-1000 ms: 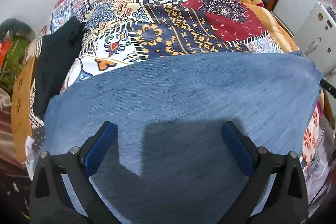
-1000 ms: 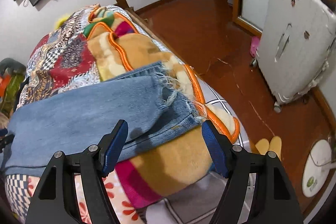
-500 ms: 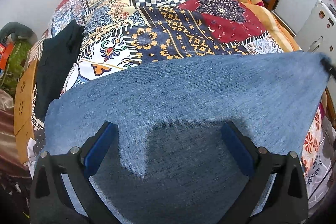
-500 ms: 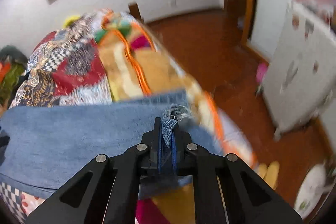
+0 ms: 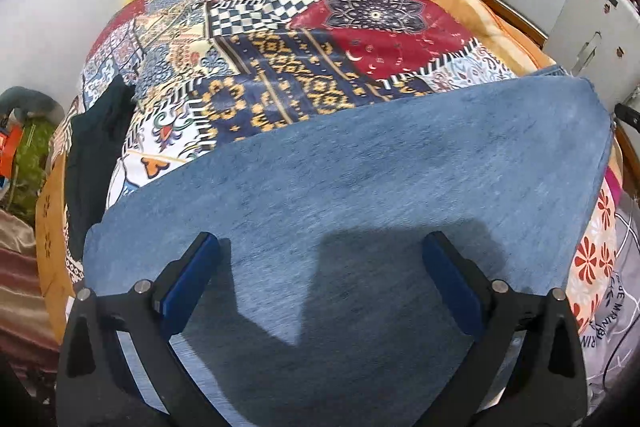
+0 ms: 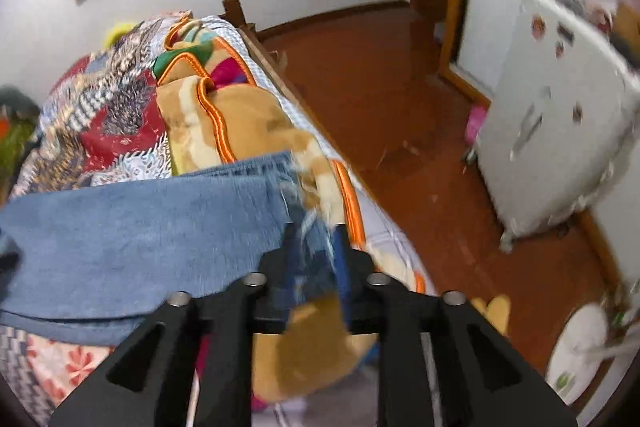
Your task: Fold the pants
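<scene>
Two tongs — left tongs point(image 5: 320, 267) wide over jeans point(image 5: 360, 167); right tongs point(image 6: 316, 247) just reopening, frayed hem between.

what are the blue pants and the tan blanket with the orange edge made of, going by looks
The pants look like denim: mid-blue with a fine streaked weave, a matte face and a frayed, thready hem. The tan blanket looks like plush fleece, soft and fuzzy, bound in a shinier orange trim; the exact fibre cannot be told.
</scene>
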Demonstrator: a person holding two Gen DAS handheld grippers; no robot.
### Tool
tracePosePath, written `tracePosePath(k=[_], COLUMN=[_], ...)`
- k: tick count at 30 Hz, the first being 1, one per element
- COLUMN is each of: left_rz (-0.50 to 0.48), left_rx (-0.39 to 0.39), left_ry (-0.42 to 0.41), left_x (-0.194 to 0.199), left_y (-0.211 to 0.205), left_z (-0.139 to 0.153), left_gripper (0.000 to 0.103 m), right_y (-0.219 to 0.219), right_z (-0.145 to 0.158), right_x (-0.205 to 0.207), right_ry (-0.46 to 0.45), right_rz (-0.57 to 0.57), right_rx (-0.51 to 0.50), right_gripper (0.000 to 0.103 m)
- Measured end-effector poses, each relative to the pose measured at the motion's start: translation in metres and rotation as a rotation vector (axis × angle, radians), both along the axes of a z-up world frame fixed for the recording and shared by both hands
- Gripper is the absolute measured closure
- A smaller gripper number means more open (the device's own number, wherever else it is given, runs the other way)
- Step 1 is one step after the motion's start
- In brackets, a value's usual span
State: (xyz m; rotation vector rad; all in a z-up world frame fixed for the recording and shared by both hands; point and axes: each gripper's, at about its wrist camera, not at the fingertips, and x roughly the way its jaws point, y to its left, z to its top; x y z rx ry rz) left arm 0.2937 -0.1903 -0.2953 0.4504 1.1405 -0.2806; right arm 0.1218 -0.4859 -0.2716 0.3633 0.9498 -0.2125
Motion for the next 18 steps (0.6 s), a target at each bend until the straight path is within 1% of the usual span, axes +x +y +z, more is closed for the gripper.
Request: tracePosePath(k=[1,2,3,7,10,11,16,18], left_rz=[0.002,0.007,0.014,0.006,0.003,0.003,0.019,0.022], left_rx=[-0.003,-0.007,-0.009,0.007,0.026,0.027,0.006,-0.005], left_ry=[0.008,0.018,0.027,0.026,0.013,0.011,0.019,0.018], left_x=[0.001,0.003,0.005,0.005,0.003,0.003,0.005,0.005], left_y=[-0.002,-0.004,-0.007,-0.018,-0.026,-0.027,-0.026,-0.025], left_z=[-0.001,-0.002,-0.003,-0.006,-0.008,-0.008,-0.010,-0.010], left_gripper=[0.000,0.000,0.000,0.000,0.000,0.000,0.000,0.000], right_y=[-0.001,0.001,0.003,0.015,0.025,0.026,0.017,0.015], right_z=[0.000,-0.001,-0.003,-0.022,-0.033,-0.036,-0.041,-0.040], right_x=[-0.006,-0.008,-0.012,-0.014,-0.006,-0.004,0.009,0.014], right_ry=[-0.007,-0.010,-0.011,0.015,0.029,0.025,0.000,-0.002], right_rz=[-0.009,-0.015,-0.019,-0.001,0.003,0.001,-0.031,-0.043], right_rx=[0.028,0.044,0.067,0.177,0.184,0.188,0.257,0.268], right_gripper=[0.064,0.055,0.052,0.051,0.051,0.048,0.048,0.049])
